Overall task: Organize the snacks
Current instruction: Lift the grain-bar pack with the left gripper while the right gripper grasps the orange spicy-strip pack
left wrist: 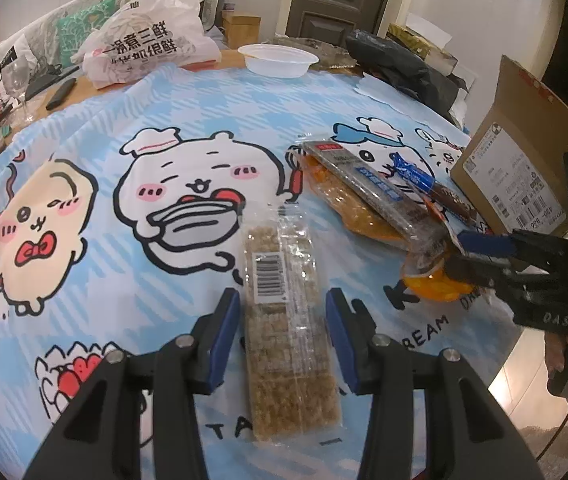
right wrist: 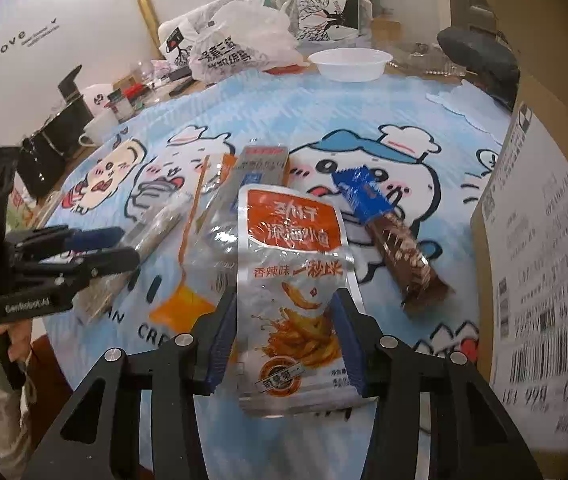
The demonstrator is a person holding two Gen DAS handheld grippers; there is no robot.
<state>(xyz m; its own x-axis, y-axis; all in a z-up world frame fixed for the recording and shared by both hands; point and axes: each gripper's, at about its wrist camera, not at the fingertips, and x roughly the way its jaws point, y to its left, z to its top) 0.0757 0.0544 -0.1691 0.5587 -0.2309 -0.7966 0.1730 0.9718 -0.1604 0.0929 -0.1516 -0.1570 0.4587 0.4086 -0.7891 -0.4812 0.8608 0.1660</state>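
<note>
On near tablecloth (left wrist: 132, 264): left gripper (left wrist: 282, 312) spread, straddling grain bar (left wrist: 284, 320). Only right view shows fish snack pouch (right wrist: 290, 280) face; right gripper (right wrist: 284, 312) spread around it.

Open cloth (left wrist: 132, 92) left and ahead of grain bar (left wrist: 284, 304), easy passage. Blocked on right by cardboard box (left wrist: 512, 168), with snack pile (left wrist: 368, 196) crowded just beside it. Far edge lined with plastic bags (left wrist: 152, 40), white bowl (left wrist: 278, 60), black bag (left wrist: 400, 68).
</note>
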